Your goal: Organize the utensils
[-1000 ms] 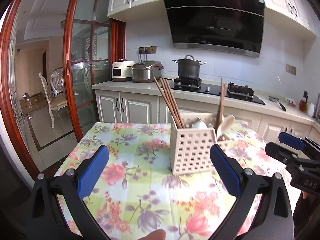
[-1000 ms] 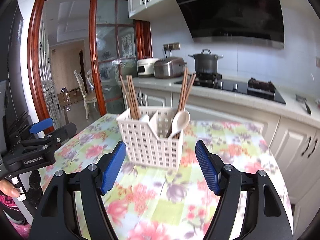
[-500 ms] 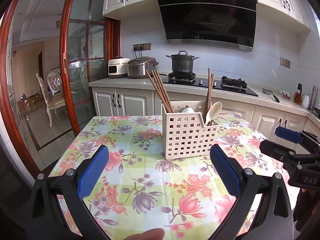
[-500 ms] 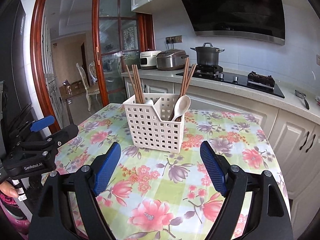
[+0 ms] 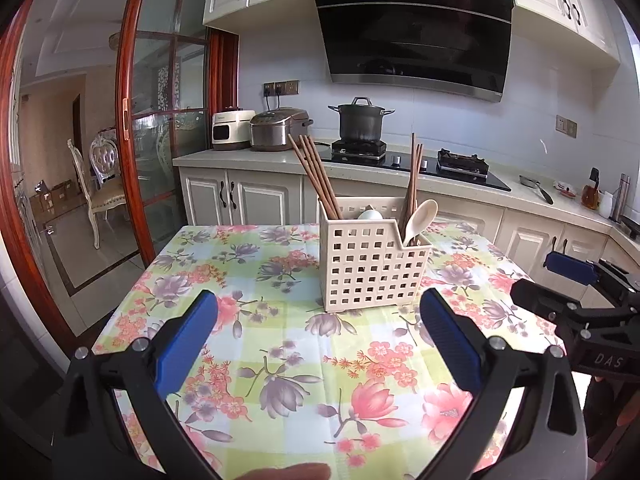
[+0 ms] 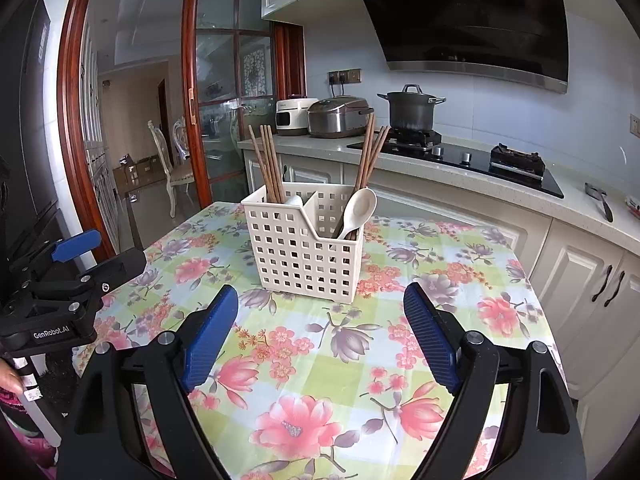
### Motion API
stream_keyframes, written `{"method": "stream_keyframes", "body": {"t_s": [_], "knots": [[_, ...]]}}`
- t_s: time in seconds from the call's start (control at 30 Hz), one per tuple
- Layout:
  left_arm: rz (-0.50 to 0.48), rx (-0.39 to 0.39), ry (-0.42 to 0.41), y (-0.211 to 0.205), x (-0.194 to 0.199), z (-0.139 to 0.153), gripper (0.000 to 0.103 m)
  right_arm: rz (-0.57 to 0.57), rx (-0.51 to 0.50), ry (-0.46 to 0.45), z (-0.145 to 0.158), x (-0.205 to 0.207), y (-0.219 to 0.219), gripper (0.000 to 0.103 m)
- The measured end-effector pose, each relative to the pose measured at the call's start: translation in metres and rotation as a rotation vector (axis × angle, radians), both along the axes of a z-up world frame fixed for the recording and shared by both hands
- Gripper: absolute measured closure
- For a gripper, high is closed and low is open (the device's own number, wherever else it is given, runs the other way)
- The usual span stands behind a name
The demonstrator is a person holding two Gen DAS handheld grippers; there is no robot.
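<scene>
Straight ahead of the right hand-held gripper [image 6: 320,336], just beyond its blue pads: a cream perforated plastic utensil caddy [image 6: 306,254] standing upright on the floral-clothed worktop [image 6: 420,320]. Jaws spread wide, just been opening, nothing between them. Same for the left hand-held gripper [image 5: 320,336] — jaws well apart, empty, caddy [image 5: 370,268] ahead and slightly to its right.

Divided into two compartments by a slanted partition. Left compartment, as seen from the right gripper: a bundle of brown wooden chopsticks [image 6: 270,168] leaning outward, with a small white rounded piece [image 6: 295,200] beside them, possibly a spoon bowl, too hidden to tell. Right compartment: a second bundle of brown chopsticks [image 6: 370,156] and a cream plastic spoon [image 6: 358,210], handle down, bowl resting on the rim. Handles-down storage likely chosen so the long pieces lean on the walls and stay reachable from above.

No loose utensils on the cloth near either gripper, so sorting looks finished or close to it — both tools open and held back from the caddy suits a release and withdrawal. Left gripper also visible at the left edge of the right camera's view, well apart from the caddy.

Risk, if anything more is touched: tall leaning chopsticks could tip the light caddy.
</scene>
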State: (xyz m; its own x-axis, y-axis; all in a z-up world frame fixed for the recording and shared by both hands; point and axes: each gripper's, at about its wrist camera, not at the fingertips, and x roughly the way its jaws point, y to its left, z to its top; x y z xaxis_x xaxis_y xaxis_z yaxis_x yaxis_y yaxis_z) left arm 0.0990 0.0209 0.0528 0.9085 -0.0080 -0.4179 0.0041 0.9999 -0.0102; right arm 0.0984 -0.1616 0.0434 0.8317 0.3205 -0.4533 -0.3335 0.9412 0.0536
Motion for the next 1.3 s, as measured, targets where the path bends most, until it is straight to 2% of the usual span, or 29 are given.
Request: {"method": "stream_keyframes", "body": {"t_s": [1.3], "knots": [[-0.003,0.017,0.004,-0.0041,-0.0025,-0.0043,0.005,0.008,0.003,0.006,-0.0027,-0.0023,0.0030,0.022]]}}
